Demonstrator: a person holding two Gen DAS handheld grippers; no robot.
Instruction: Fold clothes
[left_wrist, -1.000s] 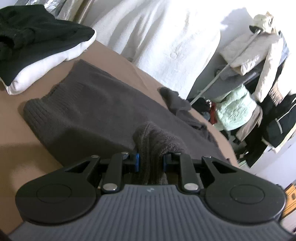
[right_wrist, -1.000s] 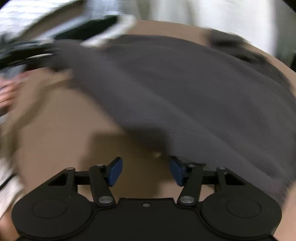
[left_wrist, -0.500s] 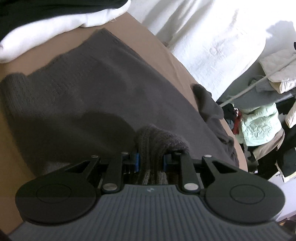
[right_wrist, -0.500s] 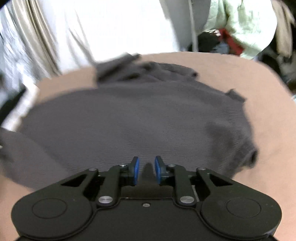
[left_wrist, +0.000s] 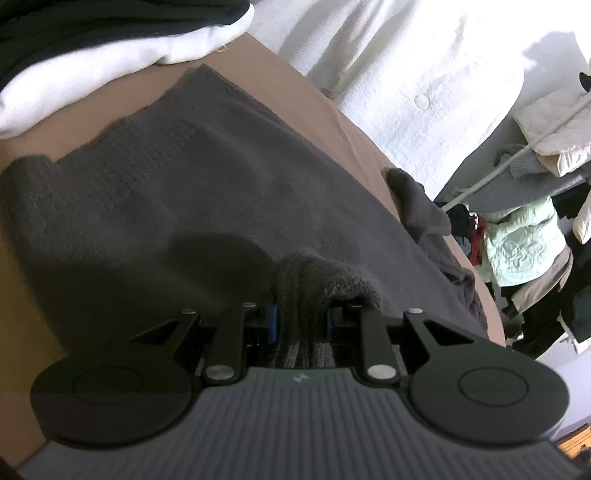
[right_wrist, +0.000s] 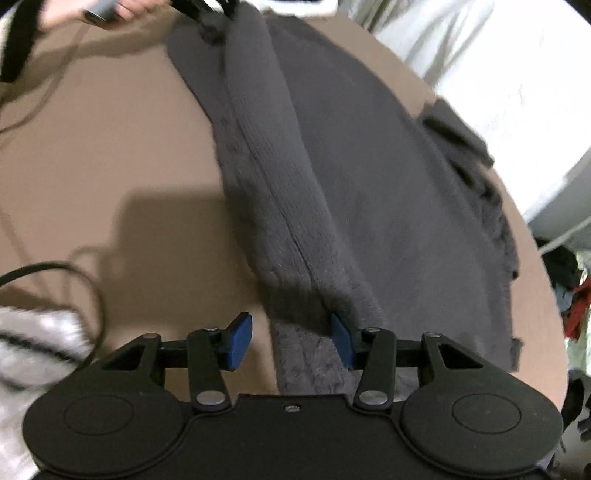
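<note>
A dark grey knitted sweater (left_wrist: 177, 192) lies spread on the brown bed surface (left_wrist: 22, 258). My left gripper (left_wrist: 300, 320) is shut on the sweater's ribbed cuff (left_wrist: 310, 288) and holds it above the body of the garment. In the right wrist view the sweater (right_wrist: 388, 192) has a sleeve (right_wrist: 266, 155) folded along its left side. My right gripper (right_wrist: 291, 341) is open, its pads (right_wrist: 240, 338) spread around the near end of that fold. The left gripper (right_wrist: 207, 14) shows at the far end of the sleeve.
A folded stack of black and white clothes (left_wrist: 92, 55) lies at the far left. A white quilt (left_wrist: 424, 74) lies beyond the bed edge. A rack with jackets (left_wrist: 524, 240) stands at the right. A black cable (right_wrist: 55, 280) and a striped garment (right_wrist: 33, 347) lie at the near left.
My left gripper moved further over the sweater with the cuff. My right gripper was nearly shut half a second ago; it is open now and has swung round to the folded sleeve edge.
</note>
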